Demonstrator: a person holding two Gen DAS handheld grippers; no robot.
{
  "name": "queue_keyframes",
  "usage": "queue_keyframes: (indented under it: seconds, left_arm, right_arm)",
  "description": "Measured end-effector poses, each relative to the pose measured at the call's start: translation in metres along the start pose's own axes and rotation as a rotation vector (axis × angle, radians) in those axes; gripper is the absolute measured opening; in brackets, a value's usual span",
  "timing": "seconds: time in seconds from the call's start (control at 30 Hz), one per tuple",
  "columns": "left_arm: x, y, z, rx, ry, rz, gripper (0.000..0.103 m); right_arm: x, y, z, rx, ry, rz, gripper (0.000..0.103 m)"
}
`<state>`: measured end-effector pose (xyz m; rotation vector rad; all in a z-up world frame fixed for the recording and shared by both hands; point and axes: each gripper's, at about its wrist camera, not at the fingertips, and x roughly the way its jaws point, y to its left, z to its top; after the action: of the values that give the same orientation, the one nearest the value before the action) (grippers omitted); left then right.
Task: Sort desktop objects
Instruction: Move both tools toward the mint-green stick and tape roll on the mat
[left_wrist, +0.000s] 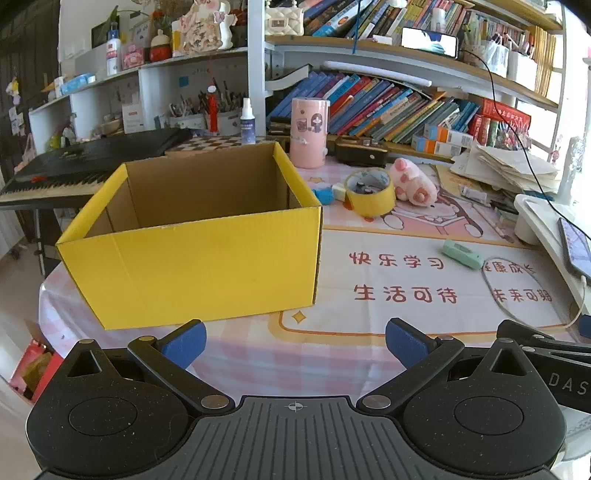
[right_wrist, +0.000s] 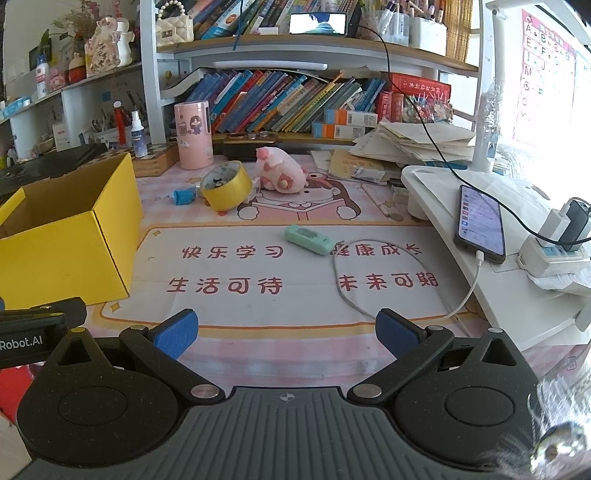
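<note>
The tabletop (right_wrist: 295, 354) wears a pink printed mat, and the biggest thing on it is the open yellow box (left_wrist: 192, 266), standing at the left, nothing showing inside from here. It looks like thin cardboard, light and easily shoved, so anything dropped in should go gently.

Behind it, toward the shelf, lies the yellow tape roll (right_wrist: 227, 184), tipped up on its edge; it is stiff, and one finger through the hole with one outside on the rim seems the surest hold. Touching it on the right is a pink plush toy (right_wrist: 279, 171), soft and light, best pinched across its body. Nearer, well apart from those, the mint green case (right_wrist: 308, 239) lies flat on the mat beside a loop of grey cable (right_wrist: 347, 291); smooth plastic, I'd guess slippery, so grip across its narrow width. A small blue thing (right_wrist: 184, 195) sits just left of the tape.

The left gripper (left_wrist: 293, 345) and right gripper (right_wrist: 286, 334) both hover low at the near edge, fingers spread wide, holding nothing.
</note>
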<state>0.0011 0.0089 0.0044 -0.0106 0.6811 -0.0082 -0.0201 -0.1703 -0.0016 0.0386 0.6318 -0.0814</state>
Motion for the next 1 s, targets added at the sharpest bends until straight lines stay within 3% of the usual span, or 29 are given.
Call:
queue_keyframes:
  seconds: [1.0]
  left_arm:
    - [0.002,0.01,0.0,0.032,-0.007,0.007,0.103]
  right_arm:
    - [0.0,0.013,0.001,0.002,-0.004,0.005,0.103]
